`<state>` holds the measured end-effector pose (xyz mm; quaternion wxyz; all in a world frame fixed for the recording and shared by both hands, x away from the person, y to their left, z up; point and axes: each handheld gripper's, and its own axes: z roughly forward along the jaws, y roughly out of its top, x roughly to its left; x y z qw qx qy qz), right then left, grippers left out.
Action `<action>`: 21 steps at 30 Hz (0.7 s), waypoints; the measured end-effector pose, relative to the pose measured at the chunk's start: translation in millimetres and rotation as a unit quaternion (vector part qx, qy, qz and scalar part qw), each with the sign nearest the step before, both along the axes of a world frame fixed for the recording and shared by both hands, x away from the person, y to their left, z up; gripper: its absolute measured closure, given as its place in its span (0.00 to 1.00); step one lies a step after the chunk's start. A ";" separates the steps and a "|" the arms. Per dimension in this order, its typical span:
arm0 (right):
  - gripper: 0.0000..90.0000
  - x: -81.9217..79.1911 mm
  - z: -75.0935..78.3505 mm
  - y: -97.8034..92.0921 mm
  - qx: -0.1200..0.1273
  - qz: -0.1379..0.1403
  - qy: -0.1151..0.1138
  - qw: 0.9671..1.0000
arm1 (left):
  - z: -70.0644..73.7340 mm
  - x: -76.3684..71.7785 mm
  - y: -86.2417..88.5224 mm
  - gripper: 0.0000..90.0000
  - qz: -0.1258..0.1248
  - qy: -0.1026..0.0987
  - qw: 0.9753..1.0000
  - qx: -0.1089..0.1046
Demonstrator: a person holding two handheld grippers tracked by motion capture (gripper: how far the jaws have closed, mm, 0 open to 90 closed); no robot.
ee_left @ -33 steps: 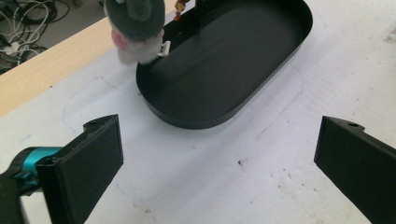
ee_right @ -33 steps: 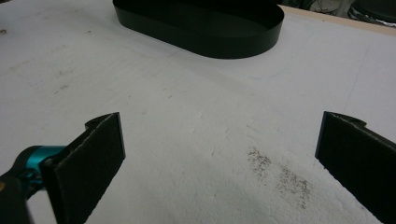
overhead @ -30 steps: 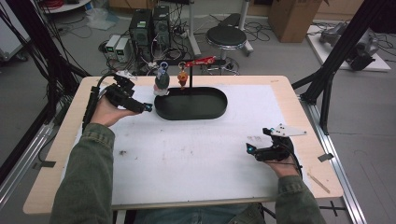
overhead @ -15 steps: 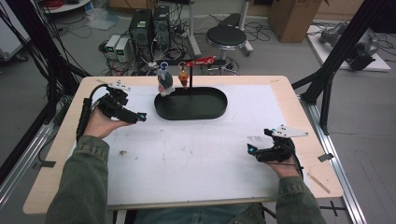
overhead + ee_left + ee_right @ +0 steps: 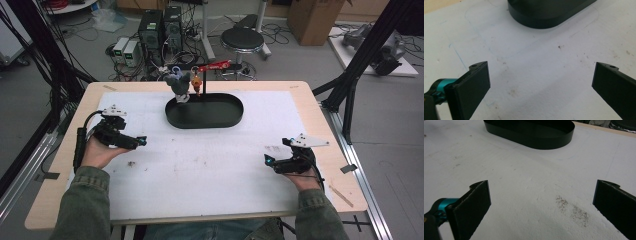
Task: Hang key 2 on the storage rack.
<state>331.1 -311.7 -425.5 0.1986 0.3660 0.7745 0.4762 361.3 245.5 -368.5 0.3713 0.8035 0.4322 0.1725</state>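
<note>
- Fingers of the left gripper (image 5: 141,142) stood wide apart with nothing between them; in the left gripper view its two black pads (image 5: 475,87) framed bare, lightly stained white sheet (image 5: 210,165).
- Fingers of the right gripper (image 5: 268,161) were spread just as wide and held nothing (a patch of brown specks (image 5: 571,210) lay on the sheet between the pads in the right gripper view).
- Black oval tray (image 5: 235,117) sat at the far middle of the sheet, well apart from both grippers; its near wall showed at the top of the left gripper view (image 5: 544,21) and of the right gripper view (image 5: 541,141).
- Left hand (image 5: 97,150) held its gripper low over the left part of the sheet, jaws pointing toward the middle of the table (image 5: 320,100), a black cable looping back past the wrist.
- Right hand (image 5: 302,172) held its gripper near the right edge of the sheet, jaws pointing left, the grey three-cornered plate (image 5: 309,141) on top.
- At the tray's far rim stood a small grey figure (image 5: 178,85) and, just beside it, a thin post with an orange piece (image 5: 197,84); whether they touched the tray could not be told.
- Both forearms wore green sleeves (image 5: 80,205), coming in from the near edge.
</note>
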 end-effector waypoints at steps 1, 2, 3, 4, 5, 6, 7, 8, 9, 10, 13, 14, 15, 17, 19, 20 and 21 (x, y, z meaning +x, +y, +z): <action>0.00 0.3 -0.1 0.1 0.000 0.000 0.000 1.000 | -1.0 -2.3 0.4 0.02 0.001 -0.006 1.000 -0.003; 0.00 0.4 -0.2 0.1 -0.001 0.000 0.000 1.000 | -2.7 -6.1 1.3 0.02 0.000 -0.017 1.000 -0.010; 0.00 0.6 -0.3 0.2 -0.001 0.000 0.000 1.000 | -4.0 -8.9 1.7 0.02 0.001 -0.021 1.000 -0.014; 0.00 0.7 -0.4 0.2 -0.001 0.001 0.000 1.000 | -5.1 -10.8 2.1 0.02 0.002 -0.023 1.000 -0.014; 0.00 0.7 -0.4 0.2 -0.001 0.000 0.000 1.000 | -6.3 -13.1 2.5 0.02 0.003 -0.025 1.000 -0.012; 0.00 0.8 -0.5 0.1 -0.002 0.000 -0.001 1.000 | -7.6 -15.5 2.9 0.02 0.005 -0.028 1.000 -0.010; 0.00 0.7 -0.5 0.1 -0.002 0.000 0.000 1.000 | -8.7 -17.6 3.7 0.02 0.007 -0.031 0.999 -0.009; 0.00 0.8 -0.5 0.0 -0.003 0.001 -0.001 1.000 | -9.5 -19.8 4.7 0.02 0.011 -0.033 0.999 -0.010; 0.00 0.7 -0.5 -0.1 -0.003 0.000 -0.002 1.000 | -10.4 -21.8 6.2 0.02 0.013 -0.035 0.999 -0.014; 0.00 0.4 -0.3 -0.1 -0.003 0.000 -0.001 1.000 | -11.2 -23.5 8.1 0.02 0.013 -0.035 0.999 -0.018; 0.00 0.2 -0.3 -0.1 -0.002 0.000 0.001 1.000 | -13.6 -28.9 12.7 0.02 0.019 -0.041 0.999 -0.027; 0.00 0.1 -0.3 0.0 -0.003 0.000 0.001 1.000 | -14.8 -30.7 14.3 0.02 0.014 -0.043 0.998 -0.033; 0.00 -0.1 -0.4 0.4 -0.002 0.000 0.002 1.000 | -15.6 -32.1 14.7 0.02 0.011 -0.047 0.998 -0.035; 0.00 0.1 -0.6 0.5 -0.006 0.000 0.001 1.000 | -18.0 -34.7 14.6 0.02 0.008 -0.050 0.998 -0.035; 0.00 -0.4 -0.7 1.1 -0.006 0.000 0.002 1.000 | -20.3 -36.4 15.4 0.02 0.005 -0.051 0.998 -0.035; 0.00 -0.8 -0.6 1.2 -0.005 -0.001 0.004 1.000 | -22.2 -37.8 16.3 0.02 0.004 -0.055 0.998 -0.038; 0.00 -0.8 -0.7 1.4 -0.005 0.001 0.002 1.000 | -23.1 -38.4 16.9 0.02 0.004 -0.056 0.998 -0.041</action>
